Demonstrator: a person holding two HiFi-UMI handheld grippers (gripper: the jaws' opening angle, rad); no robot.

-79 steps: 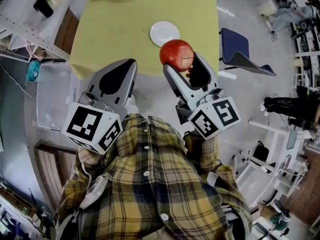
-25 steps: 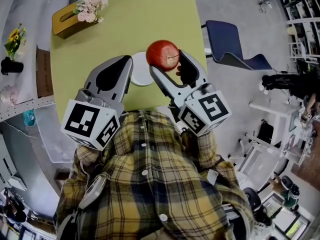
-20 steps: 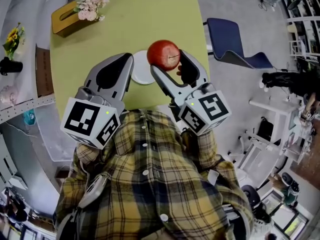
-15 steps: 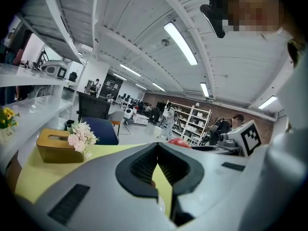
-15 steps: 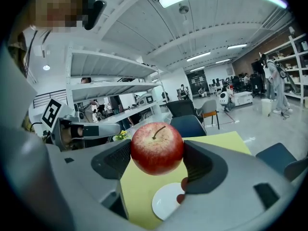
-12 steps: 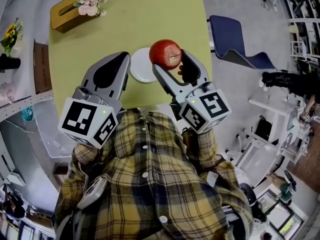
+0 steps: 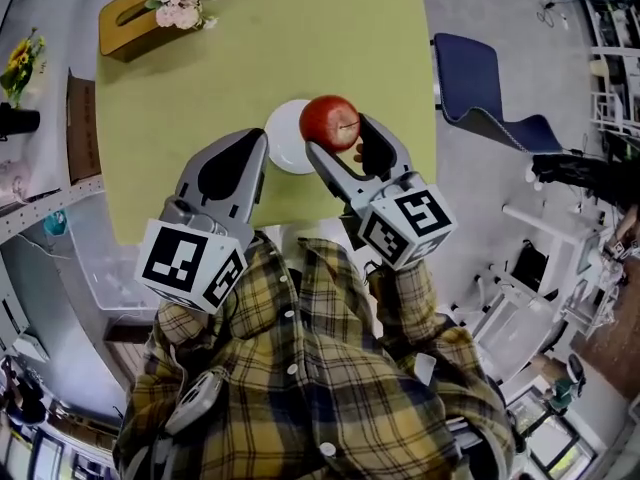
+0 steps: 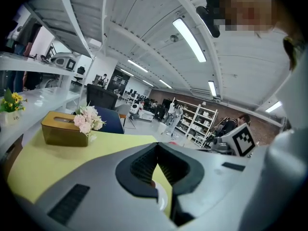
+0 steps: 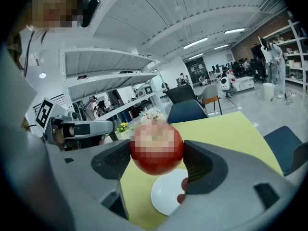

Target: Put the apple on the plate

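Note:
A red apple (image 7: 329, 121) is clamped between the jaws of my right gripper (image 7: 338, 136), held in the air above the yellow-green table (image 7: 250, 58). The small white plate (image 7: 285, 150) lies on the table just left of and below the apple; the apple overlaps its right rim in the head view. In the right gripper view the apple (image 9: 156, 147) fills the jaws of the right gripper (image 9: 156, 159), and the plate (image 9: 167, 195) shows beneath it. My left gripper (image 7: 255, 148) is shut and holds nothing, hovering left of the plate. In the left gripper view, the left gripper (image 8: 157, 150) has a sliver of plate (image 8: 162, 199) behind its jaws.
A tan tissue box with pink flowers (image 7: 150, 6) stands at the table's far left corner. A blue chair (image 7: 480, 93) sits off the table's right side. A shelf with yellow flowers (image 7: 22, 53) runs along the left.
I have moved up to the table with both grippers. The apple, held before the near edge 3.2 s ago, now hangs over the table at the plate's right rim.

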